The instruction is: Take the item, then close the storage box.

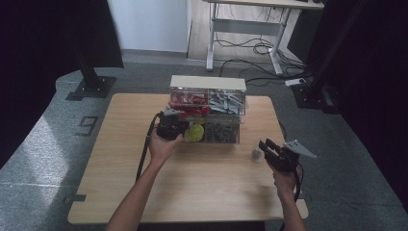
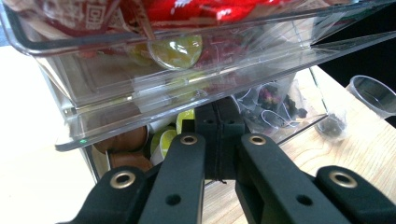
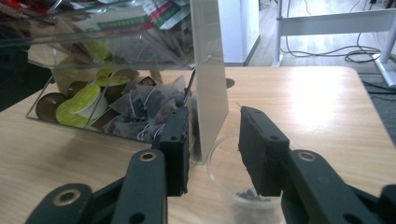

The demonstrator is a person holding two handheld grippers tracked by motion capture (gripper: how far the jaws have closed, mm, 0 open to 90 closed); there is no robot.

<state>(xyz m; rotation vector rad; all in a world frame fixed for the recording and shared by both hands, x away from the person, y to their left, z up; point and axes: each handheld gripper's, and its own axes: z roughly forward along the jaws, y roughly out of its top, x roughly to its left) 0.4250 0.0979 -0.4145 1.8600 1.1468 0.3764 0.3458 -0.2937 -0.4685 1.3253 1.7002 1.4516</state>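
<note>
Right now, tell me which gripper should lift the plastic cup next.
Right. The right gripper stands open with its jaws on either side of the clear plastic cup. The left gripper is shut, busy at the clear organizer, apart from the cup.

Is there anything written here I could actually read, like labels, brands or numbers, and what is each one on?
"9": a large grey numeral marked on the floor, left of the table.
Red packets in the clear organiser's upper drawer: white print, too blurred to read.
Green-and-white sachets in the same organiser: lettering too small to read.
Yellow-lidded capsules in the lower tray: no legible text.
</note>
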